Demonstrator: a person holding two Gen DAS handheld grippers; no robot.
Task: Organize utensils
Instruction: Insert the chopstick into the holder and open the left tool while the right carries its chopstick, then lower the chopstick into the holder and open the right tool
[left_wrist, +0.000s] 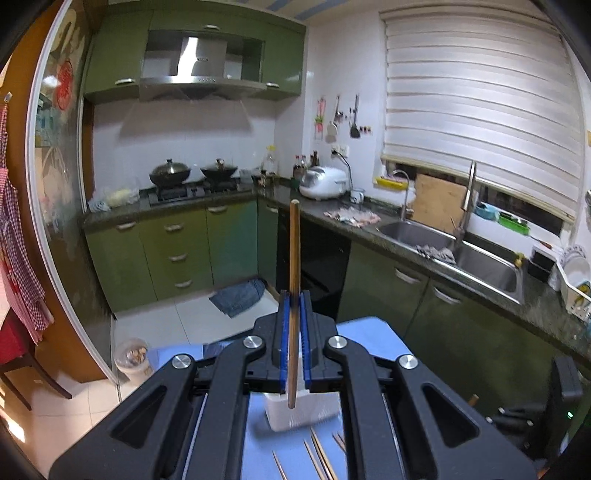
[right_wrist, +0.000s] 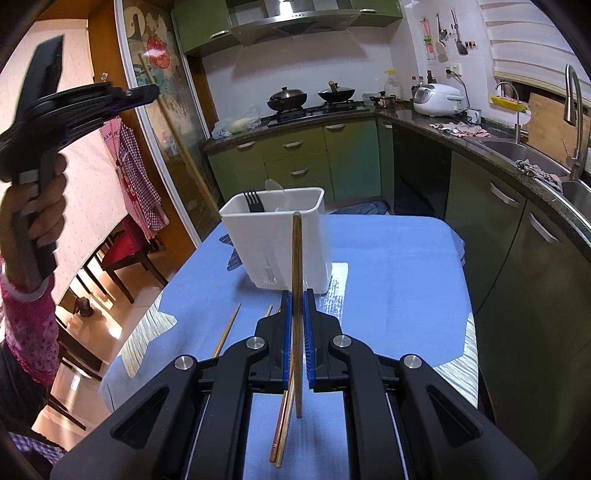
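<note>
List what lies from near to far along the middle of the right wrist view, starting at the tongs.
Right tongs shut on a wooden chopstick → white utensil holder with a black fork in it → far edge of the blue tablecloth → green cabinet drawers → gas stove with two lidded woks.

The chopstick is brown wood, smooth and a little shiny. The holder is white plastic, matt. The fork in it looks like black plastic. The tablecloth is light blue cloth, matt. The cabinets are green and glossy. The sink is brushed metal, the counter dark speckled stone.
</note>
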